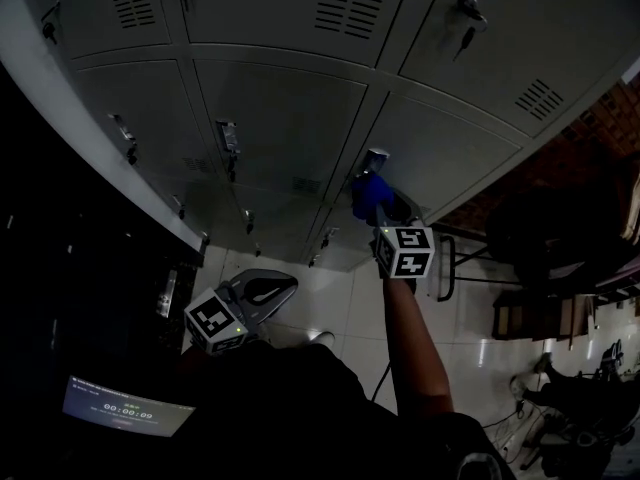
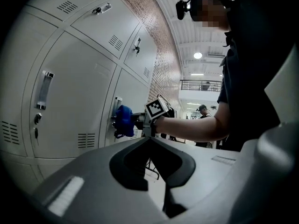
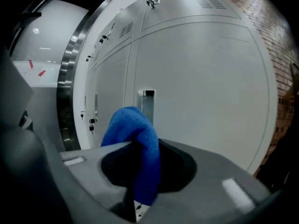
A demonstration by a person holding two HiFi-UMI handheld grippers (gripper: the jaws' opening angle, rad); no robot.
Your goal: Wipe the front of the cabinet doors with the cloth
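Grey metal cabinet doors [image 1: 290, 108] fill the upper head view. My right gripper [image 1: 375, 208] is shut on a blue cloth [image 1: 366, 192], and the cloth is pressed to a door just below its upright handle [image 1: 376, 156]. In the right gripper view the blue cloth [image 3: 134, 127] bulges out between the jaws, with the handle [image 3: 147, 104] right behind it. My left gripper [image 1: 262, 289] hangs low and away from the doors, jaws together with nothing in them. From the left gripper view the cloth [image 2: 123, 121] touches the door beside the handle [image 2: 117, 102].
Other doors carry handles and locks with keys [image 1: 228, 140]. Dark chairs and a table frame [image 1: 520, 268] stand on the tiled floor to the right. A lit screen [image 1: 122, 406] is at lower left. A steel column [image 3: 70, 83] borders the cabinets. A person [image 2: 203, 110] stands far back.
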